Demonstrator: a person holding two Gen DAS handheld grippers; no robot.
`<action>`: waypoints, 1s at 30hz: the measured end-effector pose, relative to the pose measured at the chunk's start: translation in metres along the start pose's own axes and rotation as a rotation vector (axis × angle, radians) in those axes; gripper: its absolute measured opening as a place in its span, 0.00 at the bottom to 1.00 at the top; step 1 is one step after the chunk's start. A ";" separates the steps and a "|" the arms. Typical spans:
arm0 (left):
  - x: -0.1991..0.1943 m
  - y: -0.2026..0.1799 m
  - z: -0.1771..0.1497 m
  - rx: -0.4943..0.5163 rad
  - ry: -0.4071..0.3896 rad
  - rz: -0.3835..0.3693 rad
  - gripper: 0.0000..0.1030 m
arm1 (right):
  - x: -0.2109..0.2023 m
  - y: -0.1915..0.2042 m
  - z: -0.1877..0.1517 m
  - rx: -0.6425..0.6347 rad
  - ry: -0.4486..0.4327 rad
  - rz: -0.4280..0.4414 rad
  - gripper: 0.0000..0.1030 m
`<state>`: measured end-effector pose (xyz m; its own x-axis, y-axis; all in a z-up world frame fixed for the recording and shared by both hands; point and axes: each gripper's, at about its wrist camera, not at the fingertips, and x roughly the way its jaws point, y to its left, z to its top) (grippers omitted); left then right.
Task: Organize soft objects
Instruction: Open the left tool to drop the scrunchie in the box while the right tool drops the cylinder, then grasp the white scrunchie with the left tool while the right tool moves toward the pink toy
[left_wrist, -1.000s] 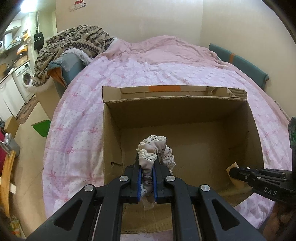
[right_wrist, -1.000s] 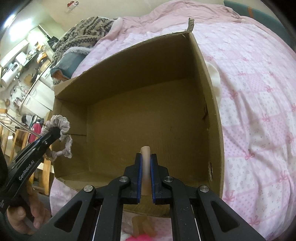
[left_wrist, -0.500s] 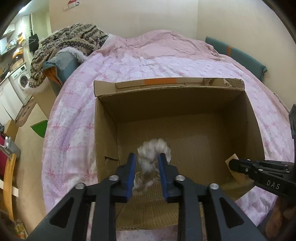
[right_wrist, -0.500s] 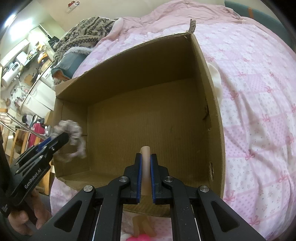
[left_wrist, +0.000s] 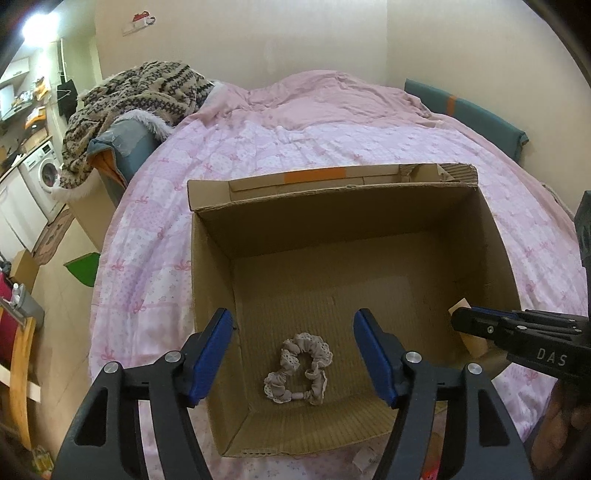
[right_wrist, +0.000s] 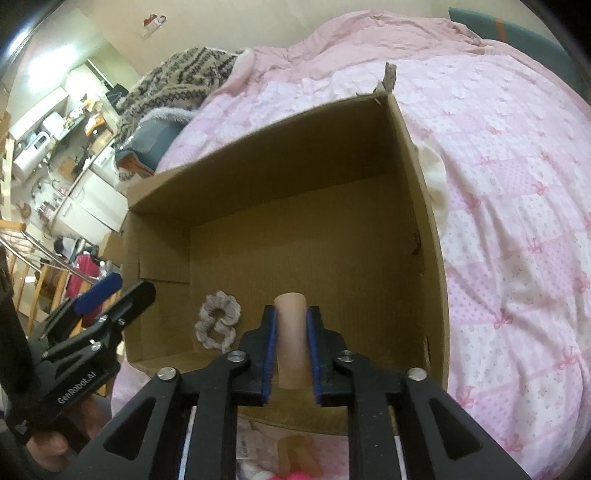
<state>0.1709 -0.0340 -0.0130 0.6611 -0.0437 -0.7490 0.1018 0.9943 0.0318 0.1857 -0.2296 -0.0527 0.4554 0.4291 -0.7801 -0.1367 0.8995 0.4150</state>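
One soft thing is already put away: the beige lace-trimmed fabric scrunchie lies loose on the floor of the open brown cardboard box on the pink quilted bed, near the box's front left corner, and the left tongs hang released above it, jaws spread wide. The right tongs are clenched on a pale peach, soft-looking roll over the box's near edge, so dropping it in looks like the step left; more pale and pink items show blurred below.
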 end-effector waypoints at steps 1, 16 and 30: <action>-0.001 0.000 0.000 -0.003 -0.002 0.000 0.63 | -0.001 0.001 0.000 0.000 -0.005 0.005 0.20; -0.010 0.006 0.004 -0.038 -0.004 -0.009 0.64 | -0.029 0.000 0.007 0.030 -0.127 0.014 0.74; -0.056 0.029 -0.013 -0.094 0.010 0.013 0.64 | -0.054 0.010 -0.005 0.003 -0.146 -0.015 0.74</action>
<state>0.1272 -0.0011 0.0209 0.6547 -0.0300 -0.7553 0.0223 0.9995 -0.0204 0.1557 -0.2430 -0.0085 0.5808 0.3988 -0.7097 -0.1263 0.9054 0.4054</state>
